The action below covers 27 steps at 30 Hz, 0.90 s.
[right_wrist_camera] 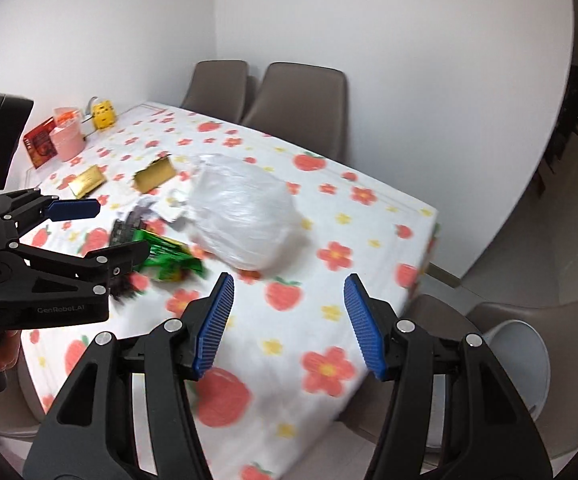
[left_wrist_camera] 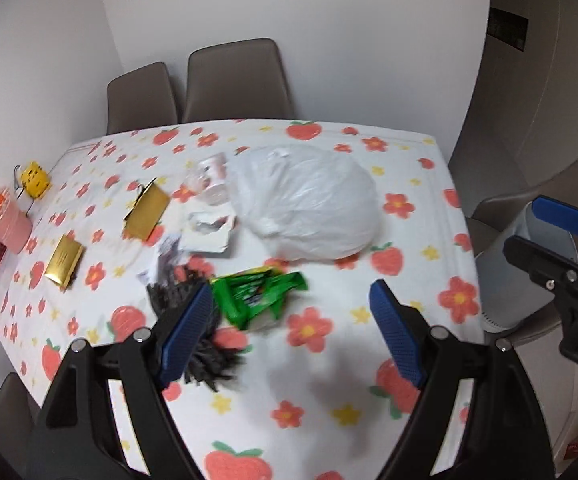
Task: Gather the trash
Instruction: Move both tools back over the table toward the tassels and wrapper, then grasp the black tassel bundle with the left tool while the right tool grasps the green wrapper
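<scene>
Now approaching trash w/ both grippers, left [left_wrist_camera: 291, 328] & right [right_wrist_camera: 289, 320], jaws apart, empty. Next: grab green wrapper [left_wrist_camera: 259, 292], drop into bin [left_wrist_camera: 529, 268].

walls [left_wrist_camera: 289, 20]: white | chairs [left_wrist_camera: 237, 80]: taupe | tablecloth [left_wrist_camera: 309, 380]: strawberry-and-flower print

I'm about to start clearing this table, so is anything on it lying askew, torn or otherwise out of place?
Yes. Litter is strewn mid-table beside the white plastic bag: a crumpled green wrapper, dark shredded scraps and torn white packaging. One gold box sits tipped at an angle, its edge ragged. The items along the wall side look orderly.
</scene>
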### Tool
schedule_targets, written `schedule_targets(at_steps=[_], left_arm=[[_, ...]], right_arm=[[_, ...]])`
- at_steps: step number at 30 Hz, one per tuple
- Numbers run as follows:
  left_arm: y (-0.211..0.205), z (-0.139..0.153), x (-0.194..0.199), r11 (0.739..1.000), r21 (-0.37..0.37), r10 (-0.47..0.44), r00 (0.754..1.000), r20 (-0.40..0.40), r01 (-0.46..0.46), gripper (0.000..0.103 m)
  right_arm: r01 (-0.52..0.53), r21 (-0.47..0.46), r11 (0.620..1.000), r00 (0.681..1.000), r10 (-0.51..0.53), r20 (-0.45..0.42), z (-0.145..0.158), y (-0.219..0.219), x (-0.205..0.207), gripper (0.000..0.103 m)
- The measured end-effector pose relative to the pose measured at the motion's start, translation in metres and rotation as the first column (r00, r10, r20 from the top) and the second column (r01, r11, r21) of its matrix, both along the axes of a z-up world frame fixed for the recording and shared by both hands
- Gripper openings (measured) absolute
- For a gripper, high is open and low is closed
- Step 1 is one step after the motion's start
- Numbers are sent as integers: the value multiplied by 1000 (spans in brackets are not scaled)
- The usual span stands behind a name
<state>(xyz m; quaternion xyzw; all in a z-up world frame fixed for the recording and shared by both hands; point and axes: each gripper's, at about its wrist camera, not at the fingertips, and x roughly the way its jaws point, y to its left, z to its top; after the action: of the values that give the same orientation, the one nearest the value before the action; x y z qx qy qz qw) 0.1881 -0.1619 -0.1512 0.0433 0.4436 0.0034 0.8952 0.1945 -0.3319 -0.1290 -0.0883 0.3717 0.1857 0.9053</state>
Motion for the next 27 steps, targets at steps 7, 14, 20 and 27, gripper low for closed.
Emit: schedule_targets(at_steps=[7, 14, 20, 27], left_arm=[[95, -17, -12, 1000, -8, 20, 998, -53, -21, 81], [139, -26, -7, 999, -27, -31, 997, -69, 29, 81], [145, -53, 8, 999, -23, -33, 995, -99, 31, 81], [157, -101, 24, 1000, -27, -9, 986, -164, 4, 81]], right_arm=[[1, 2, 1000, 1000, -1, -29, -8, 95, -4, 56], [9, -5, 1000, 998, -10, -58, -18, 159, 2, 56], [-6, -31, 1000, 994, 3, -112, -48, 182, 24, 54], [-88, -70, 994, 983, 76, -165, -87, 196, 47, 51]])
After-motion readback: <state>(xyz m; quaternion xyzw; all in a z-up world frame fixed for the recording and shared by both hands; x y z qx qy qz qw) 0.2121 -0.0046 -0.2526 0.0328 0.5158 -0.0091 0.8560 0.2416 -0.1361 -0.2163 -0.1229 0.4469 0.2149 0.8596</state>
